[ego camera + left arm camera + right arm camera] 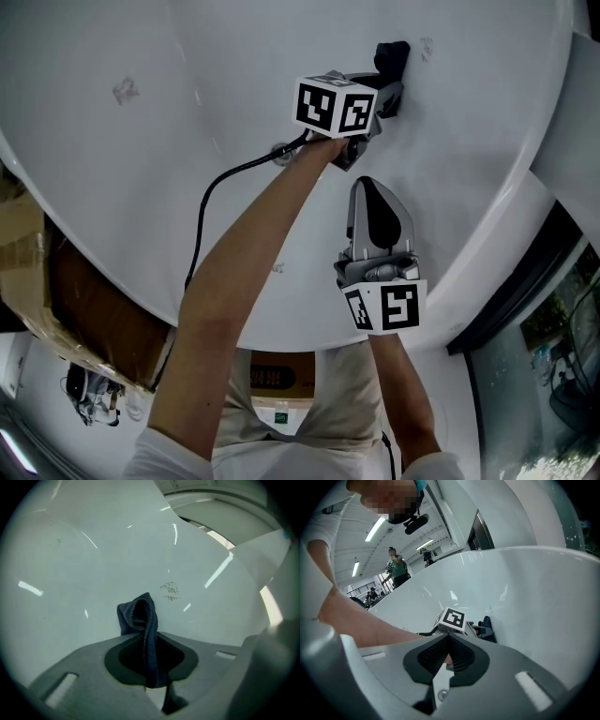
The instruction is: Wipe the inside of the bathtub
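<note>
Left gripper view first: my left gripper (150, 638) has its jaws closed on a dark blue cloth (142, 616). The cloth runs down between the pads and bunches into a folded lump above the tips. Right behind that lump is the white inner surface of the bathtub (70, 564), glossy with streaks of reflected light. A faint grey smudge (169, 591) sits on that surface just up and to the right of the cloth.

My right gripper (449, 638) has its jaws together with nothing between them. Past the tips I see the left gripper's marker cube (453, 618), with the cloth beside it and apparently against the tub wall. Far off, over the rim, a few people (396, 569) stand under ceiling lights.

From the head view, the left gripper is the deeper of the two in the tub, with the cloth at its far end on the white surface. The right gripper is nearer to me and points towards the left one, near it but not touching. A black cable (202, 211) trails from the left gripper alongside my forearm (253, 244) and down over the rim. A cardboard box (56, 281) stands outside the tub on the left.
</note>
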### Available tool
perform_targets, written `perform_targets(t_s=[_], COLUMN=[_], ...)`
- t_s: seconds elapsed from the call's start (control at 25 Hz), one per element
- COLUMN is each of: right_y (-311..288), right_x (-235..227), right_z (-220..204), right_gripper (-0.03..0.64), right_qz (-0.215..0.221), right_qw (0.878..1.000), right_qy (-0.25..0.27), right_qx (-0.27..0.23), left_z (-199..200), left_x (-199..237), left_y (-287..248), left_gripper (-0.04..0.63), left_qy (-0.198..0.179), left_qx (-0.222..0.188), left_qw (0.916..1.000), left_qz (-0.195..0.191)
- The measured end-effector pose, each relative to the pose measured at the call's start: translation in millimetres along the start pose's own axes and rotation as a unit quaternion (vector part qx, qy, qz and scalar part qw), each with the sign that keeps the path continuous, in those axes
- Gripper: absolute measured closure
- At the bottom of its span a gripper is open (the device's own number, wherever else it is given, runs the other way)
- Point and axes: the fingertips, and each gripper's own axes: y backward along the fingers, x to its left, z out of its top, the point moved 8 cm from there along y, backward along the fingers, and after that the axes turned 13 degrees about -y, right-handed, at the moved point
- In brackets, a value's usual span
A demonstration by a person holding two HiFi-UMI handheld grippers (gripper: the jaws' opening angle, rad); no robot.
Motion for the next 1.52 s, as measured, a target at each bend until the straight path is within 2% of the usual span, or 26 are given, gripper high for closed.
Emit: perform_targets(t_s=[1.16, 1.36, 1.52], right_y=[21.1, 23.7, 25.8], right_x=[4.5, 10.1, 14.7], right_z=[3.2, 0.7, -0.9], right_gripper=[0.615, 0.615, 0.615], right_qz=[0.011, 0.016, 0.02], right_qw=[1.0, 1.0, 1.0], right_qy=[0.0, 0.001, -0.004], right_qx=[-0.001, 0.001, 0.002], left_z=[24.8, 31.4, 41.2], left_x=[-57.3, -76.0, -86.2], left_y=[19.6, 25.6, 28.4], left_gripper=[0.538, 0.537, 0.537], left_qy=[-0.02, -0.023, -0.042], left_qx=[-0.006, -0.003, -0.005], left_qw=[0.9996, 0.9992, 0.9981], left_qz=[-0.017, -0.032, -0.044])
